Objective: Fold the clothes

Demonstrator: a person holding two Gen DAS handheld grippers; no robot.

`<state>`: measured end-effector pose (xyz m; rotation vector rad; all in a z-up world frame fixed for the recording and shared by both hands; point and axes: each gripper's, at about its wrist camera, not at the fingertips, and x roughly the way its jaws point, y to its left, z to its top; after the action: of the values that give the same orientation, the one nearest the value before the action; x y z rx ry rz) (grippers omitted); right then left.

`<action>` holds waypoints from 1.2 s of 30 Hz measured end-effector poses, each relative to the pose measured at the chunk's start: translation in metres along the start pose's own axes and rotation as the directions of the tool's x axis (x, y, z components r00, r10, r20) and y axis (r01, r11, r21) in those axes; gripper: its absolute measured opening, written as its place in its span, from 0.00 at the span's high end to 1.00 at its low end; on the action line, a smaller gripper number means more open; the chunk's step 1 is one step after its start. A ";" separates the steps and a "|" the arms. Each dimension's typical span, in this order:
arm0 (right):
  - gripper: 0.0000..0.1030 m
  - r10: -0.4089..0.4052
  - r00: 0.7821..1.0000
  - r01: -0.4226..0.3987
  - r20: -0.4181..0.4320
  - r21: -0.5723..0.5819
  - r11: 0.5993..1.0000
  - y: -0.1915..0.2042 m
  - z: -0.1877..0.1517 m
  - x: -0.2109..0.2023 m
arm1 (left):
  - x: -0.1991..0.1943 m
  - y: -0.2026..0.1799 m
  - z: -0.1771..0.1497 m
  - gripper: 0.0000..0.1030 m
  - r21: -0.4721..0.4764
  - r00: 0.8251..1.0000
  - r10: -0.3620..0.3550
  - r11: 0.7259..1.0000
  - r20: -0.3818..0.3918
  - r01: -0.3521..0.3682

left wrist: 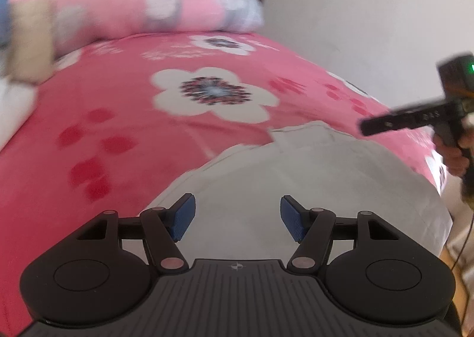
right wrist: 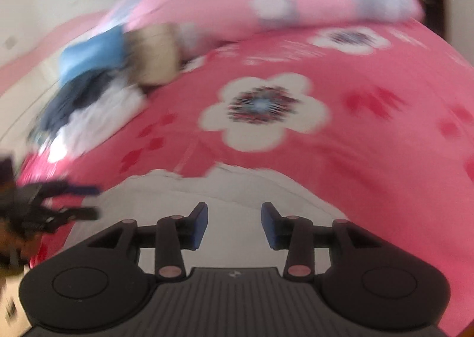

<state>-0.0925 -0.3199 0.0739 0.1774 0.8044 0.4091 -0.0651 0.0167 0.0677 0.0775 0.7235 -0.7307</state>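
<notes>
A folded white garment (left wrist: 311, 177) lies on the pink flowered bedsheet (left wrist: 118, 105) near the bed's front edge; it also shows in the right wrist view (right wrist: 234, 191). My left gripper (left wrist: 238, 215) is open and empty, its blue pads above the garment. My right gripper (right wrist: 234, 224) is open and empty over the same garment. The right gripper shows at the right of the left wrist view (left wrist: 400, 123), and the left gripper at the left of the right wrist view (right wrist: 68, 200). Both views are motion-blurred.
A pile of clothes, blue, beige, dark and white (right wrist: 112, 76), lies at the bed's far left. A rolled pink flowered quilt (left wrist: 154, 8) lies across the back. A white wall (left wrist: 370, 11) stands to the right of the bed.
</notes>
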 end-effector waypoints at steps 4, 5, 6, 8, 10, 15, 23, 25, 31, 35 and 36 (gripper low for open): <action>0.64 0.061 0.998 -0.062 -0.017 -0.043 0.997 0.018 0.017 0.032 | 0.024 -0.006 0.011 0.39 0.086 1.000 -0.012 0.996 -0.017 0.013; 0.64 0.082 0.996 -0.083 -0.029 -0.035 0.996 0.018 0.022 0.041 | 0.028 -0.006 0.012 0.39 0.100 1.000 -0.012 0.995 -0.022 0.014; 0.64 0.103 0.994 -0.104 -0.040 -0.028 0.994 0.019 0.028 0.050 | 0.033 -0.006 0.013 0.39 0.112 1.000 -0.014 0.994 -0.027 0.016; 0.65 0.148 0.987 -0.148 -0.064 0.003 0.989 0.018 0.038 0.067 | 0.042 -0.004 0.014 0.41 0.117 0.999 -0.008 0.993 -0.050 0.014; 0.65 0.189 0.978 -0.185 -0.093 0.046 0.982 0.015 0.047 0.084 | 0.047 -0.004 0.014 0.43 0.120 0.998 -0.005 0.993 -0.060 0.012; 0.63 0.238 0.956 -0.221 -0.174 0.111 0.969 0.014 0.056 0.126 | 0.052 -0.004 0.014 0.50 0.123 0.999 -0.007 0.992 -0.052 0.013; 0.67 0.277 0.932 -0.262 -0.234 0.093 0.961 0.029 0.054 0.151 | 0.051 -0.014 0.013 0.71 0.188 1.000 -0.004 0.982 -0.016 0.007; 0.79 0.288 0.929 -0.275 -0.234 0.086 0.958 0.032 0.054 0.150 | 0.051 -0.014 0.012 0.78 0.186 1.000 -0.005 0.983 -0.011 0.007; 0.94 0.287 0.932 -0.284 -0.219 0.048 0.958 0.034 0.053 0.138 | 0.046 -0.016 0.011 0.92 0.184 1.000 -0.017 0.983 0.015 0.014; 0.95 0.261 0.943 -0.262 -0.206 0.026 0.965 0.032 0.049 0.127 | 0.040 -0.019 0.012 0.93 0.200 0.999 -0.028 0.980 0.033 0.021; 0.95 0.255 0.945 -0.256 -0.203 0.020 0.966 0.032 0.048 0.125 | 0.038 -0.020 0.012 0.94 0.202 0.999 -0.032 0.979 0.040 0.023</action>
<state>0.0112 -0.2388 0.0342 0.2379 0.9862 0.6831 -0.0506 -0.0242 0.0565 0.2360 0.6093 -0.8284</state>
